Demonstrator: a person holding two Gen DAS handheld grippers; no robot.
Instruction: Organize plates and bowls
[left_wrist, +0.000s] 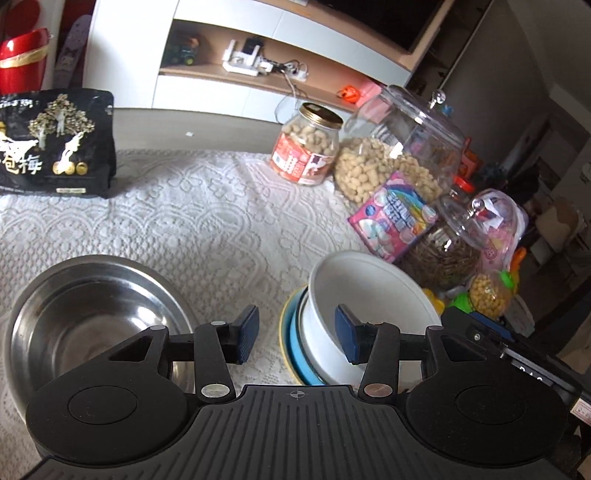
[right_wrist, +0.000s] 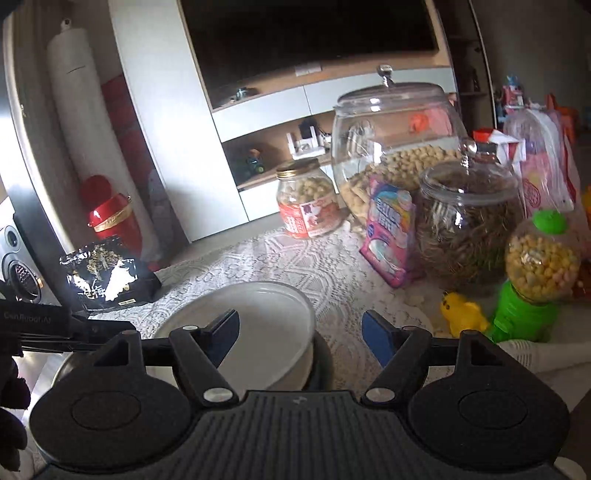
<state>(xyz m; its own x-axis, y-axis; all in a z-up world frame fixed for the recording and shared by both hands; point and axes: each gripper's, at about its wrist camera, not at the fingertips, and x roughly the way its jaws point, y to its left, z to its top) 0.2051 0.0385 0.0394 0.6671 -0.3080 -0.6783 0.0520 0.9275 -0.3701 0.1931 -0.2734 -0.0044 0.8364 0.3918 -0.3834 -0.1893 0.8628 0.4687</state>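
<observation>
Left wrist view first: the left gripper (left_wrist: 297, 334) hangs with jaws spread wide, holding nothing, low over the lace tablecloth (left_wrist: 207, 221). Near left sits the steel bowl (left_wrist: 92, 317), alone and empty. Near right there's a stack: the white bowl (left_wrist: 369, 306) nested on a blue plate (left_wrist: 297, 350), with a yellow-rimmed plate (left_wrist: 285, 332) underneath. Snack jars crowd the far right, with a black pouch (left_wrist: 55, 144) at the far left.

Over to the right wrist view: the right gripper (right_wrist: 299, 338) is also spread and empty, its left finger over the white bowl's rim, its right finger over bare cloth. A sliver of steel rim shows at the near left.

By my read, the stacking is mostly done; the steel bowl looks like the one piece left to join or tidy away.
</observation>
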